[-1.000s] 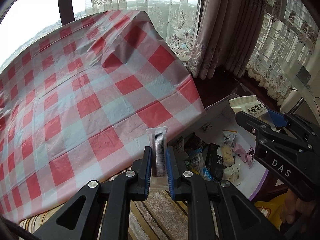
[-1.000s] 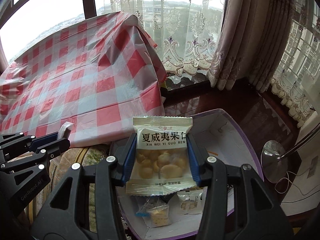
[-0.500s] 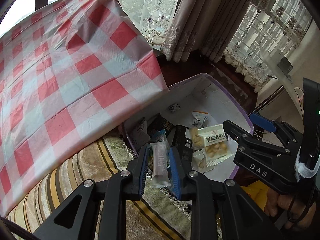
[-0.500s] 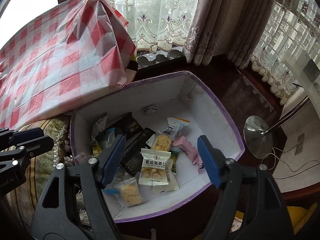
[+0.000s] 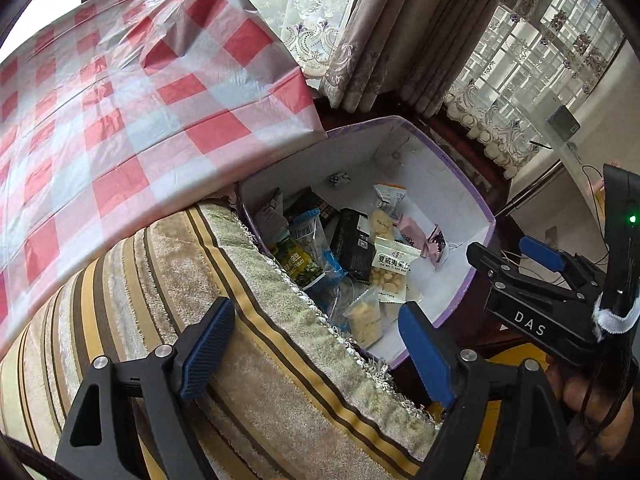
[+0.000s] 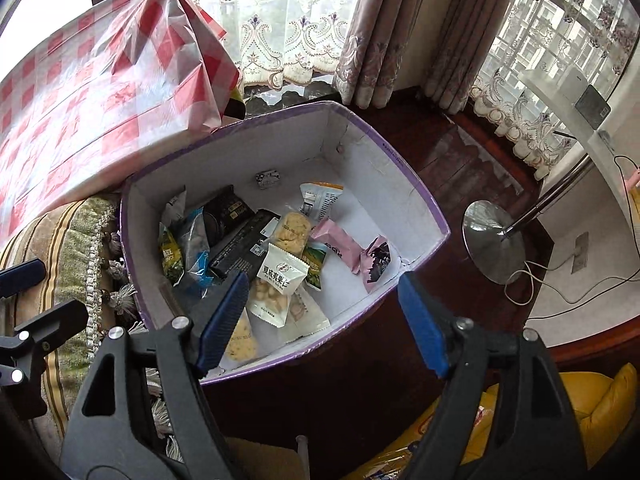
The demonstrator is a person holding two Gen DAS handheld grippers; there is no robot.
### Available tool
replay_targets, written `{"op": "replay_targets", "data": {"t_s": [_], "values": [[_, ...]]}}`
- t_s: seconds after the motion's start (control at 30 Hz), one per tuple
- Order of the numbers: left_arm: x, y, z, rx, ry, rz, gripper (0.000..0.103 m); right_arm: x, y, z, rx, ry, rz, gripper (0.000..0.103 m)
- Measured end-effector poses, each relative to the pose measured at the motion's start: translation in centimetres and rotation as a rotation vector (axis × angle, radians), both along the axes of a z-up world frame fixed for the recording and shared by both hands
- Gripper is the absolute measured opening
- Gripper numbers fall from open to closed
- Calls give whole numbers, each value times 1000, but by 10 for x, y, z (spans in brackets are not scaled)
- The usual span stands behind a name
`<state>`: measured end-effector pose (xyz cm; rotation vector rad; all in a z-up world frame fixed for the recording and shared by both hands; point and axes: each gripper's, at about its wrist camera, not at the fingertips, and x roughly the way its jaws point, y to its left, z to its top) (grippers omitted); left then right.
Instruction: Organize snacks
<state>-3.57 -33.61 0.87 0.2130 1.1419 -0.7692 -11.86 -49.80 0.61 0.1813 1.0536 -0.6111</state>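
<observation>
Two tools are hanging over the scene with nothing between their blue pads. The left tool [image 5: 316,344], its jaws opening, is standing over the striped cushion [image 5: 256,344] beside the box [image 6: 400,184]. The right tool [image 6: 320,320] is standing wide apart above the box's near rim. Snack packets [image 6: 280,276] are lying piled toward the box's left and near side, leaving bare white floor along its far wall and right corner. A checked cloth [image 5: 120,120] is overhanging the box's far-left edge. Dark wooden floor [image 6: 460,168] and a lamp base [image 6: 494,244] are lying to the right.
</observation>
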Motion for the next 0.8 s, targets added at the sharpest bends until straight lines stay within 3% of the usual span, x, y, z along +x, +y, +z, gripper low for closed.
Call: {"op": "replay_targets", "data": {"t_s": [0.8], "values": [[-1,-1,-3,-20,1,-2,90,5,9,-1,2,17,22,80]]}}
